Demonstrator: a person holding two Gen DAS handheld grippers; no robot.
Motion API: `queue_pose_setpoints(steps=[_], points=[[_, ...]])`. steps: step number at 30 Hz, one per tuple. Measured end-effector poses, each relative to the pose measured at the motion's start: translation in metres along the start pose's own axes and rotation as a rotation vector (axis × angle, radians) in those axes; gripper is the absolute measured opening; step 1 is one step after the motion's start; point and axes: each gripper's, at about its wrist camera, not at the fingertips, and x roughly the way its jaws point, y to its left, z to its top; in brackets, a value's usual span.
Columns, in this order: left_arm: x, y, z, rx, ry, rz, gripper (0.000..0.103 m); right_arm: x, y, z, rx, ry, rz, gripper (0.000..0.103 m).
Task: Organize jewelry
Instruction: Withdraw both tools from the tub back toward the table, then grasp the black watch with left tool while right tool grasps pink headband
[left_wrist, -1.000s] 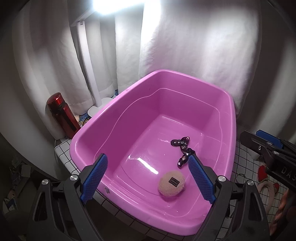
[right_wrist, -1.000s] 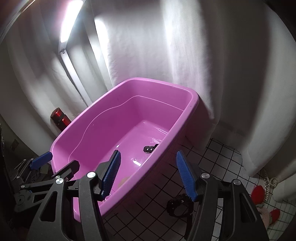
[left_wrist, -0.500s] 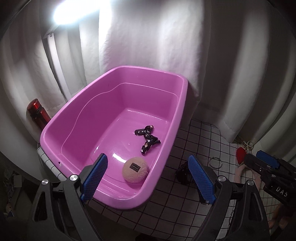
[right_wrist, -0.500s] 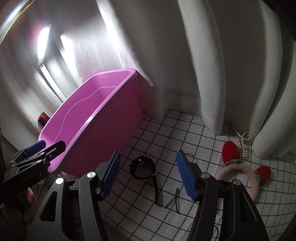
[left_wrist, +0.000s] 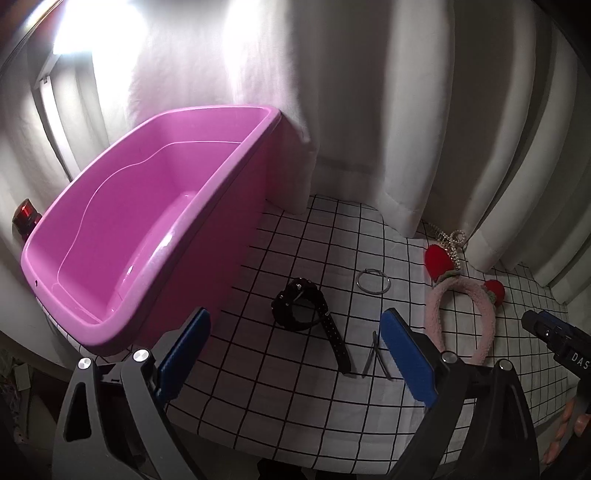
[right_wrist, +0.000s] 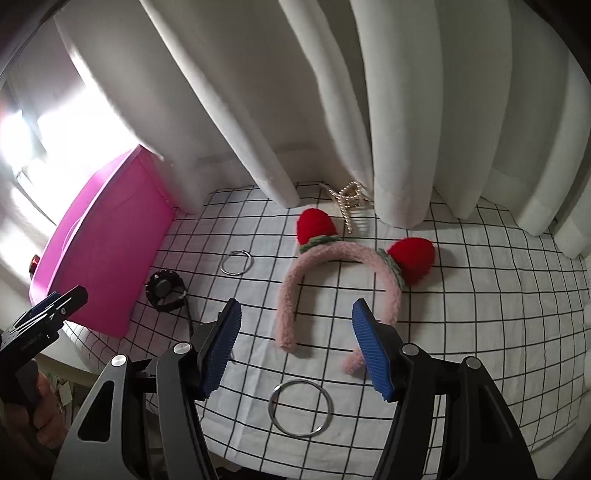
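White curtains (right_wrist: 332, 92) hang close behind a table under a white cloth with a black grid (right_wrist: 480, 295), and a big pink tub (left_wrist: 147, 229) stands at its left end. Loose on the cloth, well apart from the tub, lie a fluffy pink headband with red strawberry ears (right_wrist: 332, 266), a black watch (left_wrist: 299, 310) just beside the tub wall, a large metal ring (right_wrist: 300, 409), a smaller ring (right_wrist: 237, 263) and a pearl clip (right_wrist: 349, 197) at the curtain hem. Both tongs are released and empty — the right gripper (right_wrist: 295, 350) hovers over the headband, the left gripper (left_wrist: 295, 354) over the watch strap. Likely next is a pickup: the headband is best pinched across one fluffy arm, not the ears — jaws square to the band, low enough not to snag the cloth.
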Motion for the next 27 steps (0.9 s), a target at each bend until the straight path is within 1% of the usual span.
queue_pose_setpoints(steps=[5,10,14,19,23,27], points=[[0.010,-0.022,-0.012,0.011,0.031,-0.010,0.092,0.001,-0.024,-0.013,0.028,0.015,-0.015,0.060],[0.031,-0.034,-0.026,0.019,0.072,0.009,0.092,0.008,-0.044,-0.022,0.043,0.038,-0.020,0.060],[0.051,-0.031,-0.032,-0.018,0.101,0.037,0.092,0.019,-0.059,-0.027,0.056,0.054,-0.023,0.060],[0.080,-0.018,-0.037,-0.079,0.131,0.100,0.092,0.038,-0.076,-0.030,0.072,0.073,-0.028,0.060],[0.100,-0.008,-0.038,-0.123,0.134,0.139,0.092,0.056,-0.090,-0.031,0.088,0.093,-0.025,0.060],[0.121,-0.008,-0.034,-0.124,0.128,0.167,0.092,0.072,-0.100,-0.031,0.103,0.106,-0.022,0.060]])
